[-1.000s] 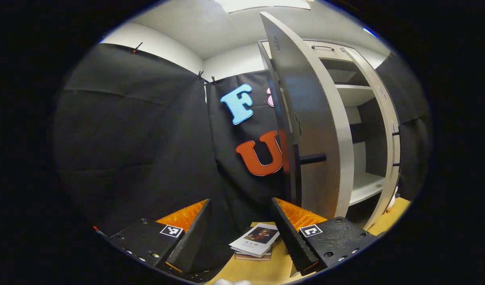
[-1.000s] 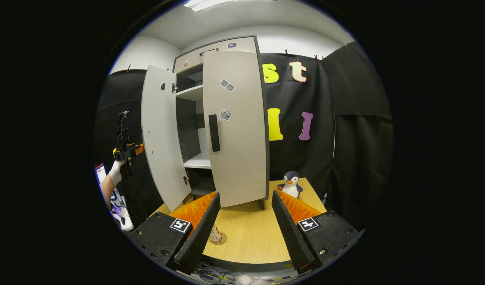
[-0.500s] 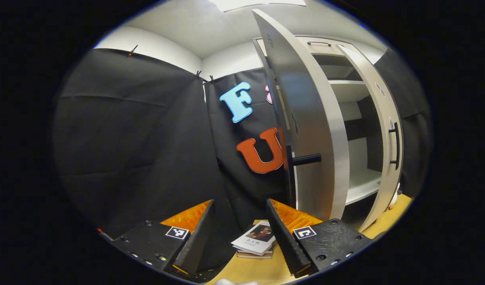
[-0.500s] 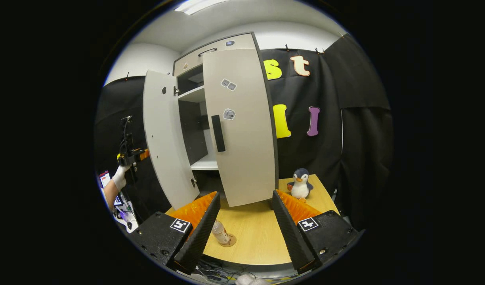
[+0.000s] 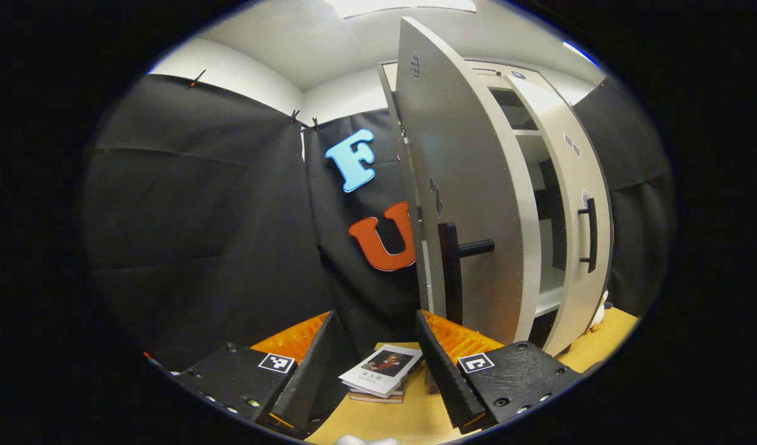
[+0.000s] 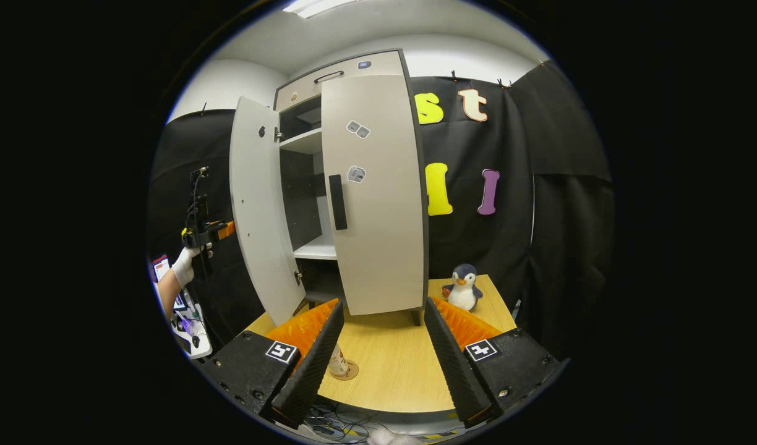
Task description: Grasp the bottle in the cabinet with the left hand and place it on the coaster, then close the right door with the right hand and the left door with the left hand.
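Two cabinet doors stand at different angles: the right door [image 6: 373,191] sits flat against the cabinet [image 6: 347,68], while the left door [image 6: 255,210] hangs wide open, swung out toward the person's side. In the right gripper view, the right gripper [image 6: 378,361] hovers with its jaws spread apart and nothing between them, well back from the cabinet over the near edge of the wooden table [image 6: 397,371]. Just inside its left finger, partly hidden by it, the bottle [image 6: 337,364] stands upright on the coaster [image 6: 347,373]. Beyond its right finger a toy penguin [image 6: 462,287] sits on the table near the cabinet's right corner. Far off past the left finger, a gloved hand [image 6: 184,267] holds the left gripper [image 6: 208,232] raised, close behind the open left door.

In the left gripper view, the left gripper [image 5: 371,364] also has its jaws apart and empty. Straight above its right finger rises the outer face of the left door [image 5: 465,204], with the black bar handle [image 5: 454,272] just ahead of that finger; whether it touches I cannot tell. Between the fingers, lower down, a small stack of books [image 5: 380,374] lies on the table [image 5: 391,420]. Past the door's edge shows the right door [image 5: 579,241].
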Tool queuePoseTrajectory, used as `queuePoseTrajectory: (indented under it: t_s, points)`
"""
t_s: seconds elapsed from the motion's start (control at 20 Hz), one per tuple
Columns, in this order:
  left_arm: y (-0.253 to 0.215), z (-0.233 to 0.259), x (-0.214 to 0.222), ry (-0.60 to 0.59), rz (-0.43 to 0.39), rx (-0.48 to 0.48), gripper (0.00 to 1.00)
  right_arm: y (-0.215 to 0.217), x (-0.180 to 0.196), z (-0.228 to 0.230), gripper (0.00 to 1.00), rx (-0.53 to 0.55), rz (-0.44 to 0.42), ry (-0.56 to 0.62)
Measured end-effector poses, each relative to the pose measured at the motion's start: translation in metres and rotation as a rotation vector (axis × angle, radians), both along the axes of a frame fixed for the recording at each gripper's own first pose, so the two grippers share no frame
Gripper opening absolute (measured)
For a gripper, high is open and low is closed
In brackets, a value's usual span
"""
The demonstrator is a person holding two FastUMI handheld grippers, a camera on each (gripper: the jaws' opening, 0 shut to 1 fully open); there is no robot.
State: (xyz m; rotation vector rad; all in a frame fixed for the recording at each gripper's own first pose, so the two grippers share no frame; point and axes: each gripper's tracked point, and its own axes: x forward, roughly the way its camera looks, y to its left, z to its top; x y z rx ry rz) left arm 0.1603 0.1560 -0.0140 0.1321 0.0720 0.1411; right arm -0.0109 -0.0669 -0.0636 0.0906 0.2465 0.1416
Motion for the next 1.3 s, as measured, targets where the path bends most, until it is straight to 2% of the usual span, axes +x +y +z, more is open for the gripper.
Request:
queuePoseTrajectory:
  t_s: [0.2, 0.25, 0.45, 0.5, 0.55, 0.65, 0.75, 1.0, 1.3]
  points:
    - [-0.035, 0.0, 0.006, -0.004, -0.069, -0.044, 0.81, -0.008, -0.004, 0.004, 0.81, -0.003, -0.017, -0.005]
    - [-0.044, -0.001, 0.009, -0.004, -0.086, -0.059, 0.77, -0.01, -0.006, 0.006, 0.81, -0.008, -0.023, -0.01]
    - [-0.076, 0.001, 0.018, 0.003, -0.116, -0.034, 0.86, -0.018, -0.013, 0.014, 0.81, -0.016, -0.042, -0.03]
    - [-0.086, 0.002, 0.022, -0.001, -0.126, -0.035, 0.94, -0.018, -0.015, 0.015, 0.81, -0.012, -0.045, -0.033]
    - [-0.096, 0.004, 0.027, -0.003, -0.143, -0.044, 0.96, -0.019, -0.017, 0.017, 0.81, -0.009, -0.048, -0.038]
    - [-0.11, 0.004, 0.033, 0.0, -0.155, -0.051, 0.92, -0.021, -0.021, 0.022, 0.81, -0.016, -0.055, -0.045]
    - [-0.121, 0.002, 0.032, 0.006, -0.161, -0.05, 0.95, -0.023, -0.024, 0.025, 0.81, -0.026, -0.062, -0.055]
    - [-0.125, 0.004, 0.018, 0.006, -0.169, 0.002, 0.95, -0.019, -0.028, 0.03, 0.81, -0.027, -0.066, -0.059]
    - [-0.134, 0.023, -0.035, -0.025, -0.183, -0.076, 0.96, -0.007, -0.026, 0.041, 0.81, -0.042, -0.071, -0.09]
